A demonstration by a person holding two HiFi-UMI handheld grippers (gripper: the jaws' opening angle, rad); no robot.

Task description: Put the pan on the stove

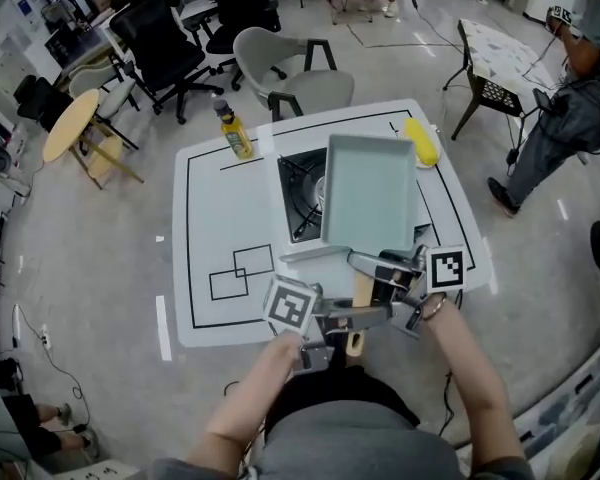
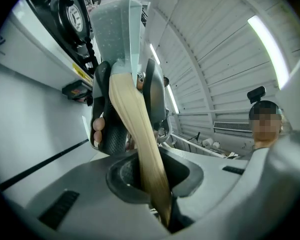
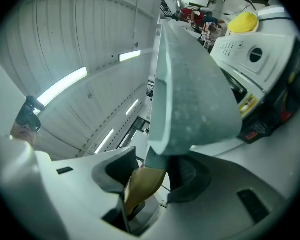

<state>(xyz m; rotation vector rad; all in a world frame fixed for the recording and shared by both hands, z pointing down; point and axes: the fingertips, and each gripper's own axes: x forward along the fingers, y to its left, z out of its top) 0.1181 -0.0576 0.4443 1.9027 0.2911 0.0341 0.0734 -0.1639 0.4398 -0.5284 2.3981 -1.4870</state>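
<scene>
**Ann:** What's on the white worktop [image 1: 210,198]?

**Ben:** A stove [image 1: 300,203], right in the middle. The green pan [image 1: 370,188] is over it and hides most of it. I can't tell if the pan sits on the stove.

**Ann:** Who has the pan?

**Ben:** Its wooden handle [image 1: 361,290] points at the person. The right gripper [image 3: 150,176] squeezes it close to the pan. The left gripper [image 2: 152,176] squeezes it further back, and the handle's end is hidden in there.

Head view looks steeply down; gripper views closely share the pan [image 3: 190,84].
</scene>
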